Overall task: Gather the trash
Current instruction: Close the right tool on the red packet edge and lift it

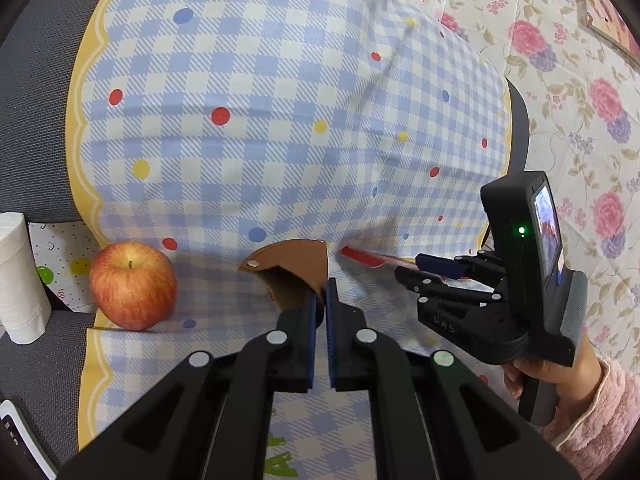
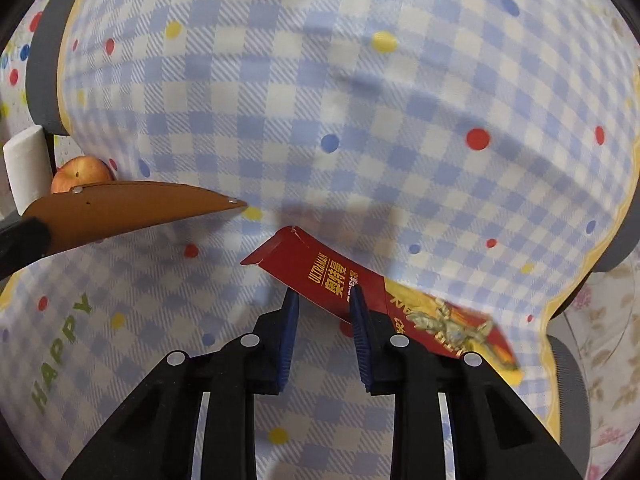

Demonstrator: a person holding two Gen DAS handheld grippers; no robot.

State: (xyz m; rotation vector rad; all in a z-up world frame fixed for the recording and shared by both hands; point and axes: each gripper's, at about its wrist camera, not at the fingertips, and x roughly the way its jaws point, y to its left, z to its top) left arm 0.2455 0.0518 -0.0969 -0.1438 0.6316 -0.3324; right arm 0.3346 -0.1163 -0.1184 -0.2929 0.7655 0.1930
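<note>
Left view: your left claw [image 1: 320,292] is pinching the edge of a brown leather pouch [image 1: 290,266] on the checked tabletop [image 1: 260,140], w/ an apple [image 1: 133,286] nearby.

Right view: your right claw [image 2: 322,300] sits around the red wrapper [image 2: 320,276]; pads maybe touching it, can't tell.

Left wrist view: upper and centre of the checked cloth [image 1: 248,92] are seen bare; wide free room there. Lower left is blocked by an apple [image 1: 133,286] and a white paper roll [image 1: 20,276] at the far left edge. Centre btm is taken by a brown leather piece [image 1: 292,264]; centre right by the right gripper [image 1: 404,266] w/ a red packet [image 1: 362,257].
</note>
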